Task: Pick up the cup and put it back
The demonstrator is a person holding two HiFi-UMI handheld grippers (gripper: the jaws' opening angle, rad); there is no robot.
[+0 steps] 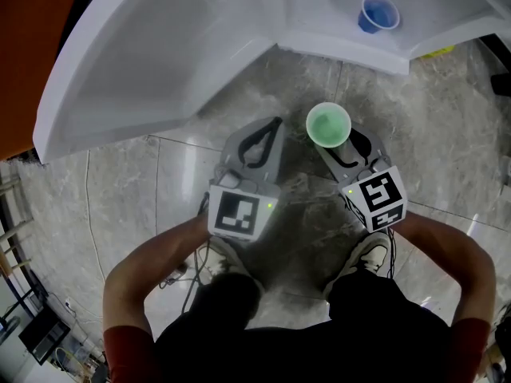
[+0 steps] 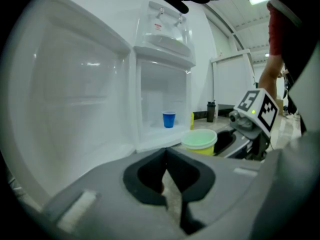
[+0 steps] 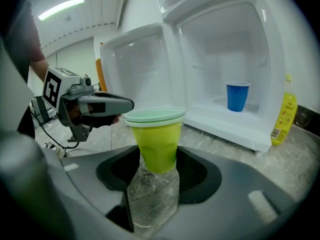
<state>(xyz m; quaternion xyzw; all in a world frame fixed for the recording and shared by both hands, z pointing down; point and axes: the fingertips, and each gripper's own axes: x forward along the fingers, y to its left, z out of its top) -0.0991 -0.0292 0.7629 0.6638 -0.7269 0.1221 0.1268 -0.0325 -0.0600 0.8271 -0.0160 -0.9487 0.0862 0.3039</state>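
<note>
A lime-green cup (image 3: 155, 139) with a pale green rim is held off the floor between the jaws of my right gripper (image 3: 157, 166), which is shut on its lower half. From the head view the cup (image 1: 328, 124) shows from above, covering the right gripper (image 1: 342, 144) tips. A blue cup (image 1: 377, 13) stands upright on the floor of the open white fridge (image 3: 235, 124); it also shows as the blue cup (image 3: 237, 96) ahead and right of the held one. My left gripper (image 1: 276, 124) hangs beside the right, jaws shut and empty; its tips meet in the left gripper (image 2: 166, 154) view.
The fridge door (image 1: 128, 62) swings open to the left. A yellow bottle (image 3: 283, 109) stands on the floor at the fridge's right corner. A black bottle (image 2: 210, 111) sits on a far counter. Cables (image 1: 184, 274) trail on the marble floor by the person's feet.
</note>
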